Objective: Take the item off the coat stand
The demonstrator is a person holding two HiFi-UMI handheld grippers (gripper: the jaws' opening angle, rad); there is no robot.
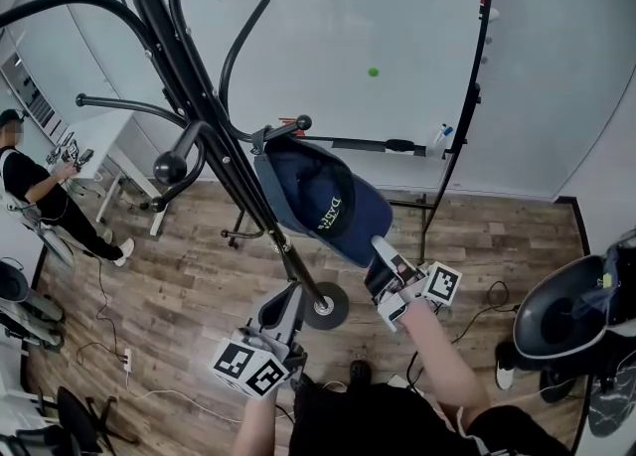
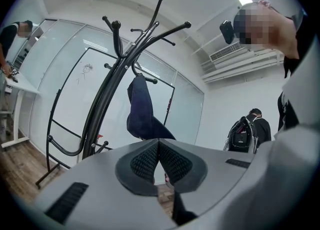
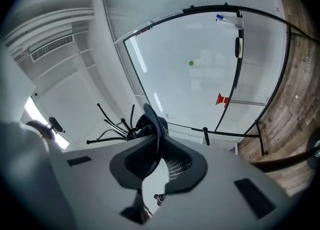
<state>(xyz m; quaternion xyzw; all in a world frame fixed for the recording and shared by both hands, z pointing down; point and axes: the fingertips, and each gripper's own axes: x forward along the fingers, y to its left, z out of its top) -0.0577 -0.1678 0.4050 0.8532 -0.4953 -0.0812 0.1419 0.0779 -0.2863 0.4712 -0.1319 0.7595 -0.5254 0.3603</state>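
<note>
Navy cloth was what we were after. The cap (image 1: 323,201) hung near the middle of the head view from a ball-tipped hook (image 1: 298,124) of the black coat stand (image 1: 209,131), with its brim drooping toward 5 o'clock. At that brim we had our right claw (image 1: 381,267). The right gripper view showed its pads pinching the brim's thin edge between them, so we held the cap there. Our left claw (image 1: 285,307) sat at about 7 o'clock of the cap, low beside the stand's pole. Its pads were pressed together on nothing, and in the left gripper view the cap hung well ahead of it.

As we judged it, the reach and the grip were done, but the removal was not: the cap was not yet off its hook. What was left was to raise it clear of the ball tip and draw it away from the stand.

Further out, a whiteboard (image 1: 397,47) stood at 12 o'clock with the wood floor (image 1: 497,235) below it. At 9 o'clock a person (image 1: 35,191) worked at a white tabletop (image 1: 104,131).
</note>
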